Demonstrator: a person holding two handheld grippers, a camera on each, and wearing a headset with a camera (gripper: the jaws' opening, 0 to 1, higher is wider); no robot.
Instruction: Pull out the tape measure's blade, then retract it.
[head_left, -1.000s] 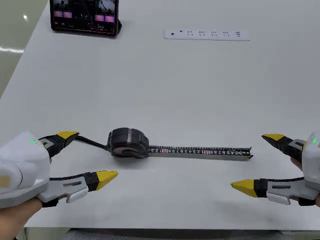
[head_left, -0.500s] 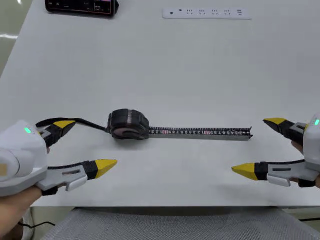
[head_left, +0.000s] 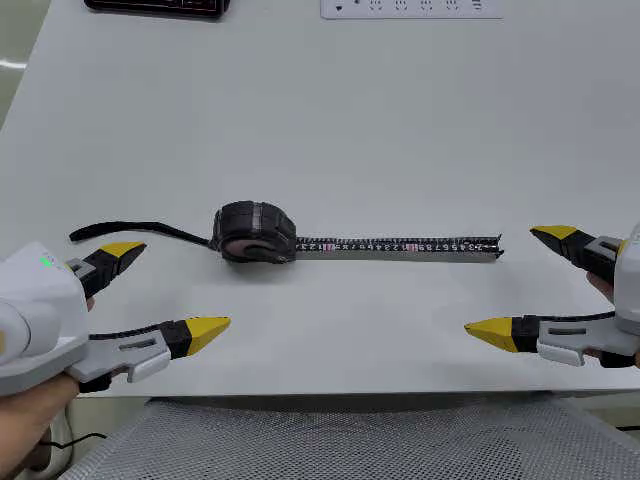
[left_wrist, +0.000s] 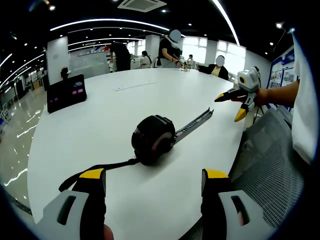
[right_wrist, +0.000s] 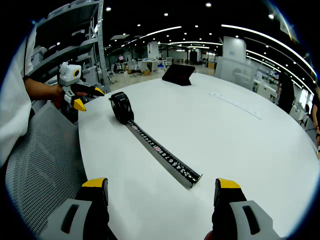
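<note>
**Two spread grippers flanking one drawn-out tape measure**

One broad white round table (head_left: 330, 130) is carrying everything, with one grey mesh chair seat (head_left: 360, 440) showing at its near edge. Two yellow-tipped grippers are hovering low over the near side. The left gripper (head_left: 175, 288) is pointing right and the right gripper (head_left: 512, 281) is pointing left, each with its jaws standing wide apart and gripping nothing.

One dark tablet (head_left: 155, 6) and one white power strip (head_left: 410, 8) are lying at the far edge. One black tape measure case (head_left: 254, 233) is resting left of centre between the grippers. Its single marked metal blade (head_left: 400, 246) is lying flat, stretching right towards the right gripper. One black wrist strap (head_left: 120, 231) is trailing left.
</note>
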